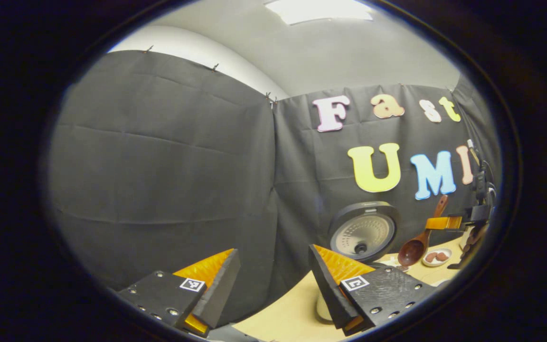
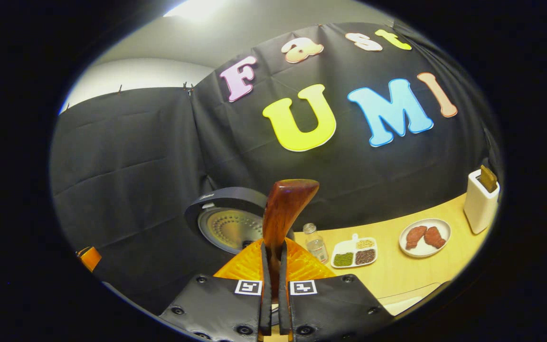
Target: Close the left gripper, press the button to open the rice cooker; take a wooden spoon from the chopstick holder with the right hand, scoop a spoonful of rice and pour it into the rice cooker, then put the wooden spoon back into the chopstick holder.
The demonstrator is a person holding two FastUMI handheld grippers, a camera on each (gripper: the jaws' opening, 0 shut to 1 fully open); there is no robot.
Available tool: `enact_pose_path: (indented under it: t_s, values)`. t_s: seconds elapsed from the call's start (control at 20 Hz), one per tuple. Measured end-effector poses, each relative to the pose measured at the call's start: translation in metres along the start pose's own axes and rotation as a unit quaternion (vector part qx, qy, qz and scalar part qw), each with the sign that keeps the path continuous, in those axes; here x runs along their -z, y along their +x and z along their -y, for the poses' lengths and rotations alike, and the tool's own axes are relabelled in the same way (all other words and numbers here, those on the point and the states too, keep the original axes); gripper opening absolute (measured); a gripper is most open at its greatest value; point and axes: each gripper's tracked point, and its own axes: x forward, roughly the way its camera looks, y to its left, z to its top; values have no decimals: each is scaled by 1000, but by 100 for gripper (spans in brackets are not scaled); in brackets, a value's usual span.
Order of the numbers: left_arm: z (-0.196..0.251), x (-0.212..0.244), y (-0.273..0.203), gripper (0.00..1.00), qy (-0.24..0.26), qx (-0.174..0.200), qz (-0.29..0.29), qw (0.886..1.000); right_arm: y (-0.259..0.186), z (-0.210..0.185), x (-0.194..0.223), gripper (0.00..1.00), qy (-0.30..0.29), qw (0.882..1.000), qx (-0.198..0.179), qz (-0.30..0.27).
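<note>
Landmark: the rice cooker [image 1: 363, 231], lid up, its round inner face turned toward me, standing on the table [image 1: 283, 316] against the black cloth wall.

Left gripper view. My left gripper [image 1: 273, 285] hangs wide apart, nothing between its fingers, low and to the left of the rice cooker, over the near table edge. Something pale sits on the table just behind its right finger; I cannot tell what it is. Right of the rice cooker the wooden spoon [image 1: 418, 237] hangs tilted, bowl down and close to the cooker's right side, handle rising up and right into my right gripper [image 1: 444, 223]. Just right of the spoon bowl lies a small plate [image 1: 437, 257] with two reddish-brown pieces on it.

Right gripper view. The rice cooker [image 2: 228, 223] sits left of centre, lid open. My right gripper [image 2: 273, 266] is narrowed onto the wooden spoon's handle [image 2: 283, 209], both fingers pressing on it; the handle end rises upright just right of the cooker lid. The spoon bowl is out of sight. Right of the cooker stand a small clear bottle [image 2: 315, 242], then a divided dish [image 2: 354, 252] of green, dark and pale grains, then the plate [image 2: 424, 236], and farthest right the white chopstick holder [image 2: 480, 202] with a brown piece sticking out of its top.
</note>
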Motion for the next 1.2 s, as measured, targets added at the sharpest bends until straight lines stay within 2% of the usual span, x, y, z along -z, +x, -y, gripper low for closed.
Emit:
enact_pose_path:
  t_s: [0.1,0.15,0.2,0.55,1.0,1.1,1.2]
  values:
    - [14,-6,-1,88,-5,11,4,1000,-13,21,-9,7,8,1000,17,6]
    - [21,-6,-2,88,-7,17,6,1000,-21,34,-14,4,9,1000,27,10]
    - [28,-6,-1,88,-11,22,6,1000,-28,46,-18,7,10,999,38,15]
    - [70,-11,-6,88,-24,54,8,998,-76,119,-41,7,13,994,107,33]
    - [105,-34,-14,87,-24,76,26,996,-138,199,-50,8,-5,983,178,43]
    - [113,-39,-16,87,-23,82,29,996,-152,215,-49,4,-5,980,194,43]
    - [121,-42,-17,87,-21,88,31,995,-166,230,-49,7,0,977,209,42]
